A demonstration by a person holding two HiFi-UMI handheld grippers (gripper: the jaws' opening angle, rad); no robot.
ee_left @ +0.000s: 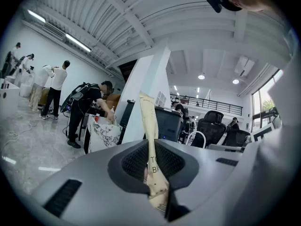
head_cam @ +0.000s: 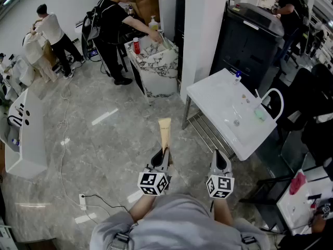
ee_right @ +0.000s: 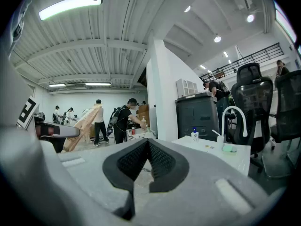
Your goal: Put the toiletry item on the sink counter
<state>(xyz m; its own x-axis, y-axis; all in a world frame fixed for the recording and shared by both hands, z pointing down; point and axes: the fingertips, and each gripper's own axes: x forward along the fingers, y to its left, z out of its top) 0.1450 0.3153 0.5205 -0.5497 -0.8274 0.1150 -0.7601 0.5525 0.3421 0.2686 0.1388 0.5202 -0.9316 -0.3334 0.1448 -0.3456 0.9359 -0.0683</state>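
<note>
The left gripper (head_cam: 165, 154) is closed on a beige tube (head_cam: 164, 131), while the right gripper (head_cam: 220, 158) has its jaws together with nothing between them.

Cream tube (ee_left: 149, 126) — partial dark print "TO" above "B", rest cut off; nothing else legible.
</note>
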